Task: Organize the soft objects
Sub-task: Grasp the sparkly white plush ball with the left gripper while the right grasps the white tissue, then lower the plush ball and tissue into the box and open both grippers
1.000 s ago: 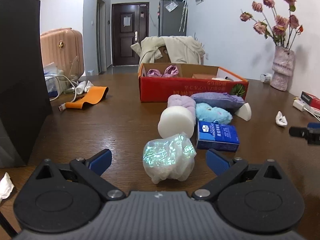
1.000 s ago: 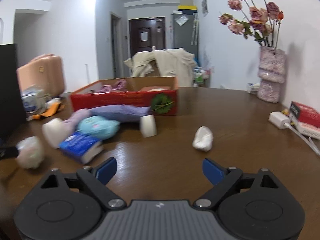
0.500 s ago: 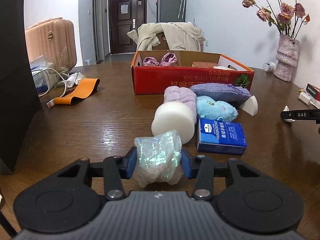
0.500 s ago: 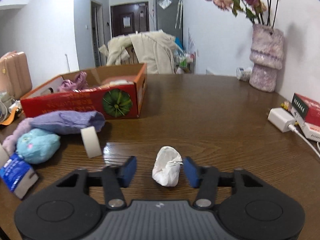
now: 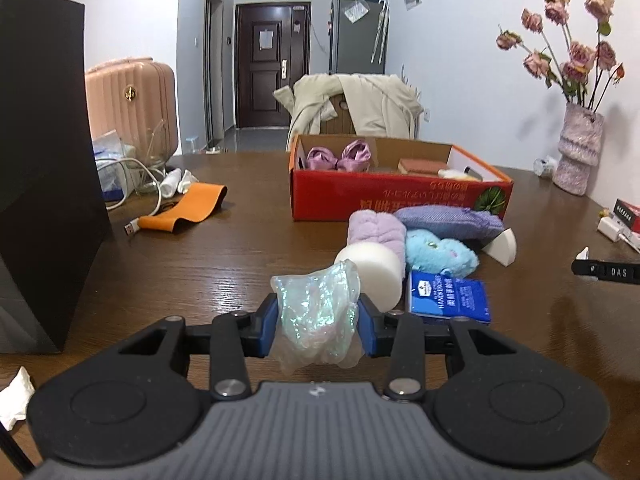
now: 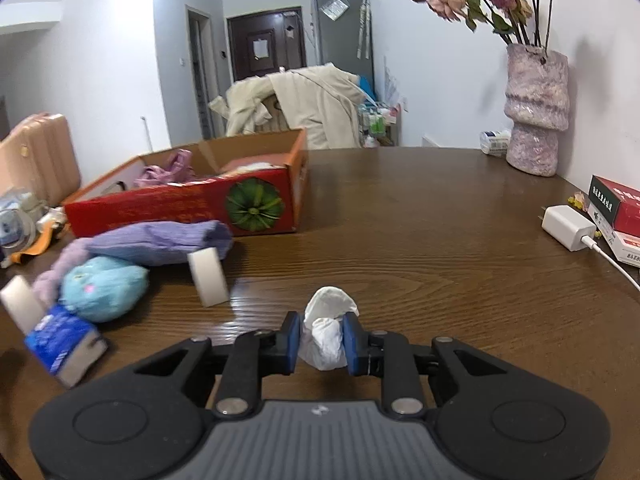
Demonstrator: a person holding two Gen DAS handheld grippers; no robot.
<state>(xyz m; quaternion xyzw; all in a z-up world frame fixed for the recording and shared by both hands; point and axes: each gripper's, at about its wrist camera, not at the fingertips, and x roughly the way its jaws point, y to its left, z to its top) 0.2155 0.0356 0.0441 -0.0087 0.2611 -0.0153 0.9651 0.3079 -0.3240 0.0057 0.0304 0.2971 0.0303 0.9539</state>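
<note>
Jaws of left gripper (image 5: 318, 322) clenched on shiny crumpled bag (image 5: 316, 316), lower centre of frame. Right gripper (image 6: 322, 338) jaws clenched on white tissue wad (image 6: 326, 332), lower centre. Red box (image 5: 400, 196) mid-frame beyond; blue plush (image 5: 440, 254), white sponge (image 5: 374, 270), tissue pack (image 5: 448, 298) between.

One red box (image 5: 400, 200), holding two pink bows (image 5: 340, 158) and one sponge (image 5: 420, 165). One iridescent wad (image 5: 316, 316), one white wad (image 6: 326, 330), one foam cylinder (image 5: 374, 270), one foam wedge (image 5: 502, 246), one blue plush (image 5: 438, 254), one tissue pack (image 5: 448, 296), two lilac cloths (image 5: 448, 222). One vase (image 6: 536, 112), one charger (image 6: 568, 227).
</note>
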